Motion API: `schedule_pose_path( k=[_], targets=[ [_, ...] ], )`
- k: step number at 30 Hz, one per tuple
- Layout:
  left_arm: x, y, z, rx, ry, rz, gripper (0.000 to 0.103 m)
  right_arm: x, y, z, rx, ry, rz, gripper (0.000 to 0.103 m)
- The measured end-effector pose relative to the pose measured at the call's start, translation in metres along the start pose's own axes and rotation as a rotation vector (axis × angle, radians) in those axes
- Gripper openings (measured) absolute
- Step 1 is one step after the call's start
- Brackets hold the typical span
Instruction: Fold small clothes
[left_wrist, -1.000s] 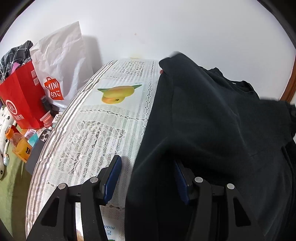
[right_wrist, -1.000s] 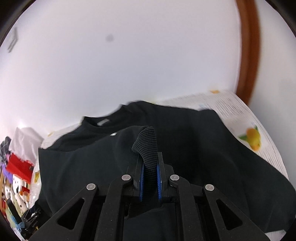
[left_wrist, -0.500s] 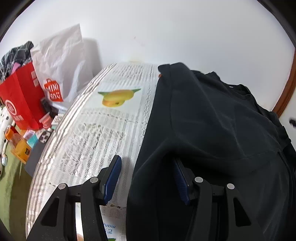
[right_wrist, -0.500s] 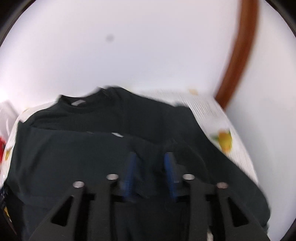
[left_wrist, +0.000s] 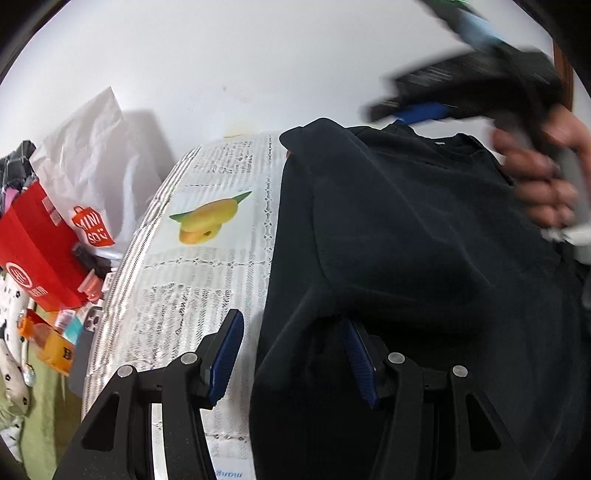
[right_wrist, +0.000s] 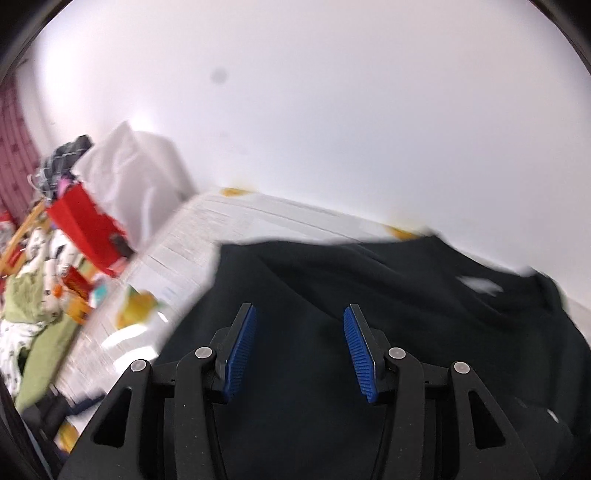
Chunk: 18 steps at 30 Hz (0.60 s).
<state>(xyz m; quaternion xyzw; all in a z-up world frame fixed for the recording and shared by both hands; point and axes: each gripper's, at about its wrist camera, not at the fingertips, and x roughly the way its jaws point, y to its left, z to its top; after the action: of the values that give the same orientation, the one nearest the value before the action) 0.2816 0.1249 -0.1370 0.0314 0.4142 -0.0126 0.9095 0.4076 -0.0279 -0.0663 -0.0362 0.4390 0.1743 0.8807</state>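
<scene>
A black small shirt (left_wrist: 406, 229) lies spread on the table, its collar (left_wrist: 439, 138) toward the wall. My left gripper (left_wrist: 291, 350) stands open at the shirt's left edge. Its left pad (left_wrist: 227, 350) is over the tablecloth, and its right pad (left_wrist: 356, 360) is partly under a fold of cloth. Nothing is pinched. My right gripper (right_wrist: 300, 332) hovers over the black shirt (right_wrist: 369, 295) with its jaws opening and nothing between the pads. The left wrist view shows it blurred above the collar as the right gripper (left_wrist: 402, 107), gripped by a hand (left_wrist: 535, 184).
A white lace tablecloth (left_wrist: 199, 280) with a mango print (left_wrist: 207, 221) covers the table, which ends at a white wall. Left of the table stand a red paper bag (left_wrist: 33, 251) and a white shopping bag (left_wrist: 92, 177), with boxes and clothes on the floor (right_wrist: 33, 302).
My right gripper let go of the ribbed cloth edge, opened, and swung left across the shirt into the left wrist view. The left gripper stayed put, rolling slightly.
</scene>
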Motion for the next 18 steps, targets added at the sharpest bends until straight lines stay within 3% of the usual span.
schedule_pose_path(
  k=[4, 6, 8, 9, 10, 12, 13, 15, 18],
  targets=[
    [0.0, -0.007, -0.002, 0.049, -0.03, 0.025, 0.05, 0.04, 0.022, 0.031, -0.024, 0.029, 0.056, 0.049],
    [0.004, -0.008, -0.001, 0.054, -0.014, 0.019, 0.043, 0.068, 0.029, 0.04, -0.035, 0.086, 0.058, 0.049],
    [0.005, -0.008, 0.0, 0.051, -0.012, 0.007, 0.036, 0.084, 0.032, 0.041, -0.045, 0.123, 0.092, 0.03],
    [0.004, -0.006, 0.0, 0.038, -0.02, 0.006, 0.026, 0.091, 0.035, 0.04, -0.059, 0.147, 0.116, 0.012],
    [0.001, -0.003, 0.0, 0.02, -0.032, -0.004, 0.023, 0.092, 0.036, 0.04, -0.067, 0.152, 0.133, 0.012],
    [-0.007, 0.008, 0.0, -0.058, -0.072, -0.062, 0.009, 0.08, 0.035, 0.041, -0.053, 0.069, 0.175, 0.01],
    [-0.011, 0.016, 0.0, -0.114, -0.09, -0.096, 0.009, 0.071, 0.032, 0.042, -0.033, 0.024, 0.211, 0.01],
    [-0.011, 0.023, -0.001, -0.159, -0.092, -0.093, 0.009, 0.061, 0.023, 0.045, 0.036, -0.039, 0.296, 0.01],
    [-0.009, 0.036, -0.003, -0.231, -0.076, -0.088, 0.009, 0.067, 0.02, 0.049, 0.101, -0.064, 0.324, 0.01]
  ],
)
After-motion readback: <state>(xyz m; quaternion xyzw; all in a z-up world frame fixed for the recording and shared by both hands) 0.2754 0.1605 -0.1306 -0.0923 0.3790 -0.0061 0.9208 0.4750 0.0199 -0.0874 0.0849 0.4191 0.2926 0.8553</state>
